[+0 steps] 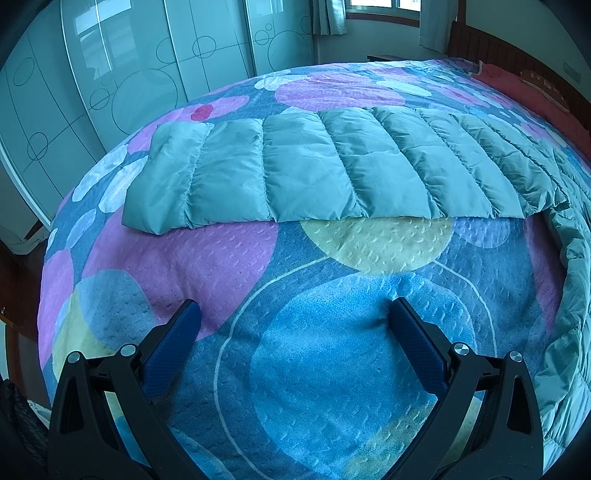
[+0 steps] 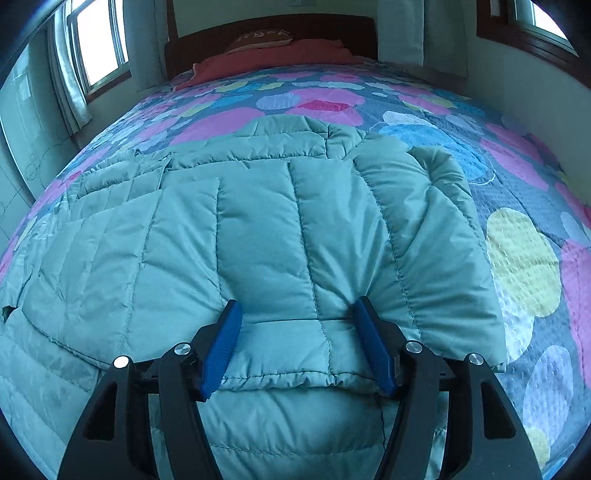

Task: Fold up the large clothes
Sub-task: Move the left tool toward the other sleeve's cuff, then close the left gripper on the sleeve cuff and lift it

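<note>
A home bedroom. Large bed point(image 2: 424, 122) under a bedspread point(image 1: 332, 332) printed with pink, blue and yellow circles, dark wooden headboard point(image 2: 273, 27) at the far end, red pillow point(image 2: 280, 55) against it. Sliding wardrobe doors point(image 1: 122, 74) with frosted panels and circle patterns along one wall. Curtained windows point(image 2: 99, 44) letting in daylight. Quilted green down jacket point(image 2: 258, 229) spread across the bed.

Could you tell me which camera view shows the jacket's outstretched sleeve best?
The left wrist view: the sleeve lies full length across the bedspread. The right wrist view shows mainly the jacket body, the sleeve foreshortened at left.
</note>
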Demonstrator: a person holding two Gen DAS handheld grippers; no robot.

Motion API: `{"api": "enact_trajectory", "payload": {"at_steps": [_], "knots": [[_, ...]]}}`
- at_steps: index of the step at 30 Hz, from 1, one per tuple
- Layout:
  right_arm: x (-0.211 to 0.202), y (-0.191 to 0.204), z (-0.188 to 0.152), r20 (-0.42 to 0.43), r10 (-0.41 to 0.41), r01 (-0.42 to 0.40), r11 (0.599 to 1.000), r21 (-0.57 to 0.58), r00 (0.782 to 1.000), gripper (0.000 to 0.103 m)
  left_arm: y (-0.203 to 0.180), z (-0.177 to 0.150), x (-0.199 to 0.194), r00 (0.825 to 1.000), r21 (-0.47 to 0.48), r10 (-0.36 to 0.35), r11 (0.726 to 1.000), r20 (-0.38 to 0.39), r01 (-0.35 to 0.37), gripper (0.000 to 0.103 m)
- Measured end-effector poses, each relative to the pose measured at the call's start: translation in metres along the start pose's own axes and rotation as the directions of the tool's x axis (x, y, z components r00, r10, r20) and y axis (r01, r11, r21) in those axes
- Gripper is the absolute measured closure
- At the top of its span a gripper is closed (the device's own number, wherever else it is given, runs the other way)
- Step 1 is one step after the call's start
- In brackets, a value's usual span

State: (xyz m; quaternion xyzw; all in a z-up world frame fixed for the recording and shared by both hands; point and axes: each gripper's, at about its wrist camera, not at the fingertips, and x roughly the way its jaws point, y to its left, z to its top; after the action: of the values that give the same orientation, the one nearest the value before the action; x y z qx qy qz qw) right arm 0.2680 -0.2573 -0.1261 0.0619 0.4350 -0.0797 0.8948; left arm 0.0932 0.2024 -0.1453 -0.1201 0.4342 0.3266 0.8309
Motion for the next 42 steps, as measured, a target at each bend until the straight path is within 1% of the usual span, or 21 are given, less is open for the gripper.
{"api": "enact_trajectory", "payload": {"at_steps": [4, 6, 8, 10, 12, 14, 16, 18, 21, 23, 25, 27, 28, 29, 30, 33, 34, 36, 38, 40, 42], "knots": [[0.000, 0.000, -0.001, 0.008, 0.000, 0.000, 1.000, -0.002, 1.000, 0.039, 0.004, -0.001, -0.002, 1.000, -0.015, -0.024, 1.000, -0.002, 0.024, 0.002], [0.000, -0.001, 0.000, 0.011, 0.003, -0.003, 1.000, -0.001, 1.000, 0.039, 0.009, 0.000, -0.005, 0.998, -0.039, -0.058, 0.998, 0.000, 0.058, 0.002], [-0.001, -0.001, 0.000, 0.013, 0.003, -0.003, 1.000, -0.002, 1.000, 0.039, 0.020, 0.002, -0.009, 0.993, -0.080, -0.122, 0.989, 0.008, 0.122, 0.002], [-0.001, -0.001, 0.000, 0.015, 0.003, -0.003, 1.000, -0.003, 1.000, 0.039, 0.034, 0.002, -0.012, 0.983, -0.133, -0.184, 0.974, 0.020, 0.185, 0.002], [-0.001, -0.002, 0.000, 0.016, 0.003, -0.003, 1.000, -0.003, 1.000, 0.039, 0.047, 0.004, -0.012, 0.976, -0.173, -0.214, 0.961, 0.031, 0.216, 0.002], [-0.001, -0.002, 0.000, 0.018, 0.003, -0.003, 1.000, -0.004, 1.000, 0.039, 0.063, 0.007, -0.011, 0.964, -0.218, -0.259, 0.939, 0.066, 0.267, 0.002], [-0.001, -0.002, -0.001, 0.018, 0.004, -0.004, 1.000, -0.002, 1.000, 0.038, 0.076, 0.012, -0.005, 0.956, -0.270, -0.283, 0.917, 0.079, 0.294, 0.002], [-0.002, -0.001, -0.001, 0.017, 0.004, -0.004, 1.000, -0.002, 1.000, 0.038, 0.086, 0.020, 0.005, 0.943, -0.312, -0.318, 0.890, 0.096, 0.332, 0.002], [-0.002, -0.001, -0.001, 0.019, 0.003, -0.003, 1.000, -0.005, 1.000, 0.038, 0.091, 0.032, 0.015, 0.935, -0.332, -0.330, 0.875, 0.129, 0.354, 0.002], [-0.002, -0.002, -0.001, 0.020, 0.004, -0.004, 1.000, -0.005, 1.000, 0.038, 0.096, 0.038, 0.020, 0.927, -0.367, -0.340, 0.851, 0.158, 0.375, 0.002], [-0.002, -0.001, -0.002, 0.019, 0.004, -0.004, 1.000, -0.005, 1.000, 0.038, 0.101, 0.042, 0.024, 0.924, -0.413, -0.337, 0.826, 0.180, 0.382, 0.008], [-0.002, -0.001, -0.002, 0.020, 0.004, -0.004, 1.000, -0.006, 1.000, 0.038, 0.106, 0.045, 0.026, 0.926, -0.442, -0.324, 0.814, 0.193, 0.377, 0.021], [-0.002, -0.001, -0.001, 0.020, 0.004, -0.004, 1.000, -0.005, 1.000, 0.038, 0.109, 0.046, 0.027, 0.925, -0.449, -0.324, 0.808, 0.200, 0.380, 0.025], [-0.002, -0.001, -0.002, 0.020, 0.004, -0.004, 1.000, -0.005, 1.000, 0.038, 0.111, 0.047, 0.029, 0.924, -0.460, -0.322, 0.802, 0.205, 0.381, 0.032], [-0.002, -0.002, -0.001, 0.021, 0.005, -0.005, 1.000, -0.004, 1.000, 0.038, 0.115, 0.047, 0.031, 0.923, -0.468, -0.324, 0.796, 0.208, 0.385, 0.037], [-0.002, -0.001, -0.002, 0.022, 0.004, -0.004, 1.000, -0.005, 1.000, 0.038, 0.124, 0.051, 0.037, 0.927, -0.499, -0.314, 0.781, 0.205, 0.375, 0.063], [-0.002, -0.001, -0.002, 0.022, 0.004, -0.004, 1.000, -0.005, 1.000, 0.038, 0.127, 0.053, 0.039, 0.928, -0.507, -0.311, 0.777, 0.205, 0.373, 0.066], [-0.002, -0.001, -0.002, 0.022, 0.004, -0.004, 1.000, -0.004, 1.000, 0.038, 0.127, 0.057, 0.042, 0.932, -0.503, -0.302, 0.785, 0.198, 0.361, 0.080], [-0.002, -0.001, -0.002, 0.023, 0.005, -0.005, 1.000, -0.004, 1.000, 0.038, 0.124, 0.063, 0.044, 0.936, -0.494, -0.297, 0.795, 0.190, 0.353, 0.088], [-0.002, -0.001, -0.002, 0.023, 0.004, -0.004, 1.000, -0.004, 1.000, 0.038, 0.120, 0.066, 0.042, 0.939, -0.480, -0.288, 0.807, 0.190, 0.345, 0.093], [-0.002, -0.001, -0.003, 0.023, 0.003, -0.003, 1.000, -0.004, 1.000, 0.038, 0.108, 0.074, 0.035, 0.935, -0.432, -0.287, 0.831, 0.207, 0.350, 0.096]]}}
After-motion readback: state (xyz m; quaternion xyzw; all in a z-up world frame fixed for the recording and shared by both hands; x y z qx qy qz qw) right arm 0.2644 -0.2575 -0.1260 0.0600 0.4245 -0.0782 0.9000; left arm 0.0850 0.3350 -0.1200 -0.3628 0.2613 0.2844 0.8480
